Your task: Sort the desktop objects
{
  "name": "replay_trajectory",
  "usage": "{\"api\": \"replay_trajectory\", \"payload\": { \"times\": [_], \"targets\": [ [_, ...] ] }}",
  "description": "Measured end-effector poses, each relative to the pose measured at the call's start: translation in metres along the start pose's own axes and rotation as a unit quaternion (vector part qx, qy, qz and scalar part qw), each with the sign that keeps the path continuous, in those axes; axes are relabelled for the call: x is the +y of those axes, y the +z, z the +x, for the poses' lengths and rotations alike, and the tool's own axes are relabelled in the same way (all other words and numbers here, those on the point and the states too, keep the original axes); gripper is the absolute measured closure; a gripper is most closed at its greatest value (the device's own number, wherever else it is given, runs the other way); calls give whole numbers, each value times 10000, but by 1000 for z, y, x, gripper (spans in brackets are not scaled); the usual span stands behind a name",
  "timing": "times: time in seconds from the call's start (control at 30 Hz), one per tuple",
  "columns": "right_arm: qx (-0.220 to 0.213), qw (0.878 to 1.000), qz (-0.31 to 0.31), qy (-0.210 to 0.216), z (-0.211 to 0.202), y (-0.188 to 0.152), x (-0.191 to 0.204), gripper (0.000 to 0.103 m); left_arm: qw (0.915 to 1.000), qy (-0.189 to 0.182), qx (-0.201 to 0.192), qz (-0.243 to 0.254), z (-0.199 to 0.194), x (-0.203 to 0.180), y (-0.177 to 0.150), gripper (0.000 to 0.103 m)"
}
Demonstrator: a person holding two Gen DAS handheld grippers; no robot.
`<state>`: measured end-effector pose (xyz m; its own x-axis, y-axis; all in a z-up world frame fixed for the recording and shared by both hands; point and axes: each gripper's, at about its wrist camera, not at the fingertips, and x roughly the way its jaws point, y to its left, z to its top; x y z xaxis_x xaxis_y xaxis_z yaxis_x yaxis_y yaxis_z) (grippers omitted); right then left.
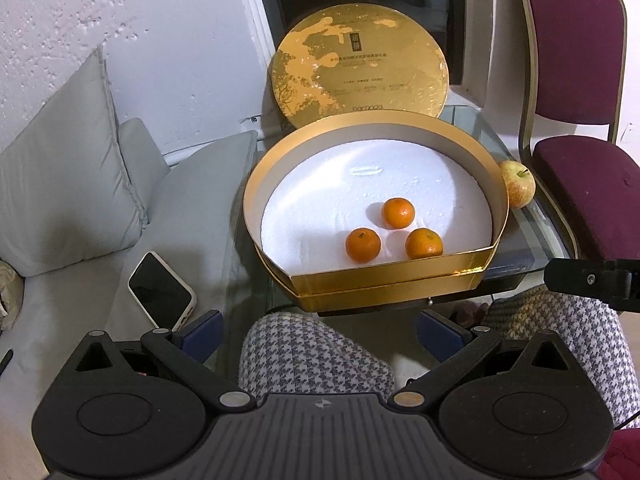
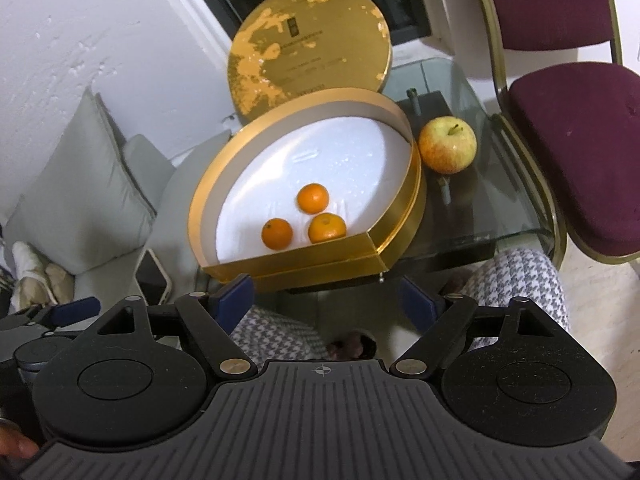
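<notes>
A round gold box with a white foam floor stands open on a glass table. Three small oranges lie in it near the front: one, a second, a third. A yellow-red apple sits on the glass just right of the box. My left gripper hangs open and empty in front of the box. My right gripper is also open and empty, short of the box's front wall.
The gold lid leans upright behind the box. A phone lies on the grey sofa at left. A maroon chair stands at right. A person's houndstooth-clad knees are below the grippers.
</notes>
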<state>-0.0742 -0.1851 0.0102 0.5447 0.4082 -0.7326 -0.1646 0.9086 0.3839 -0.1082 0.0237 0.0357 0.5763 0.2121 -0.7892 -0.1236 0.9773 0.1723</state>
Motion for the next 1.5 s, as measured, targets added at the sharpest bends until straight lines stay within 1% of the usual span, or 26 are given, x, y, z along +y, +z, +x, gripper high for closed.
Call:
{"api": "replay_trajectory", "payload": {
  "times": [0.2,0.37,0.5,0.63,0.77,0.83,0.93,1.03,1.17,1.33,1.5],
  "targets": [
    [-31,9996,-222,-169,-4,1,10,16,9999,-95,21,-136,2,5,-1,1],
    [-19,9979,-464,-445,-8,2,19,15,9994,-199,134,-258,10,9,-3,1],
    [59,9948,-651,-784,-18,4,24,15,9982,-349,286,-390,18,13,-3,1],
    [-72,9881,-863,-1270,-37,11,24,15,9965,-495,332,-588,24,18,-2,1],
    [-134,9815,-864,-1705,-62,19,21,15,9945,-662,393,-705,31,17,-1,1],
    [-167,9790,-885,-1828,-73,20,23,13,9936,-747,438,-730,36,15,0,1],
    [-241,9754,-934,-1984,-85,22,27,13,9927,-842,516,-690,43,10,2,1],
    [-306,9738,-991,-2024,-91,23,33,13,9927,-893,577,-571,48,5,4,1],
    [-299,9731,-1188,-1949,-90,23,42,13,9930,-908,608,-443,51,-1,6,1],
    [-148,9746,-1199,-1886,-74,27,37,13,9927,-918,675,-383,56,-7,7,1],
    [18,9804,-1078,-1649,-50,30,28,13,9928,-757,847,-375,63,-12,6,1]
  ]
}}
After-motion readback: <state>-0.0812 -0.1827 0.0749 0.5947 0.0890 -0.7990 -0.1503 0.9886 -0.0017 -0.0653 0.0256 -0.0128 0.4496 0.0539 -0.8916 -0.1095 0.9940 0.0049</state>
